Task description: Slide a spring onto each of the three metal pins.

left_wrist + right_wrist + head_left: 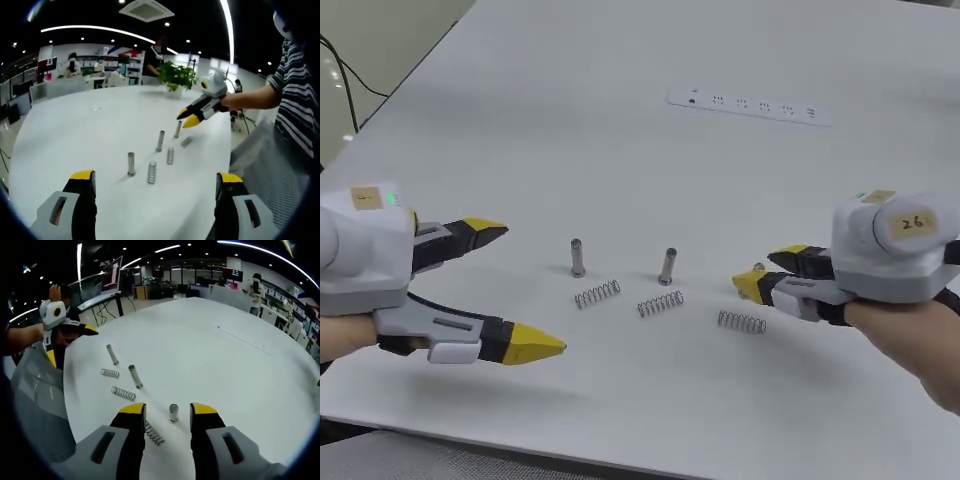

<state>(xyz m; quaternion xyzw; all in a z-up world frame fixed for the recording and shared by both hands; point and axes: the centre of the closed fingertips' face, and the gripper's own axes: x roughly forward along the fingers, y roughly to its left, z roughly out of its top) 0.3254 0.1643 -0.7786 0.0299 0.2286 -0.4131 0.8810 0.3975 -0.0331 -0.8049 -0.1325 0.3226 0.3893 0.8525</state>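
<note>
1. The opening step, by my reading: no spring sits on a pin. The pins (577, 257) stand upright in a row on the table (720, 180), and the springs (660, 303) lie just nearer.
2. Next, a spring must be lifted and its bore lined up over a pin's top.
3. The right gripper (755, 274), partly open, straddles the right pin (173, 413) and holds nothing.
4. The left gripper (520, 288) hovers at the left, jaws wide apart and empty.
</note>
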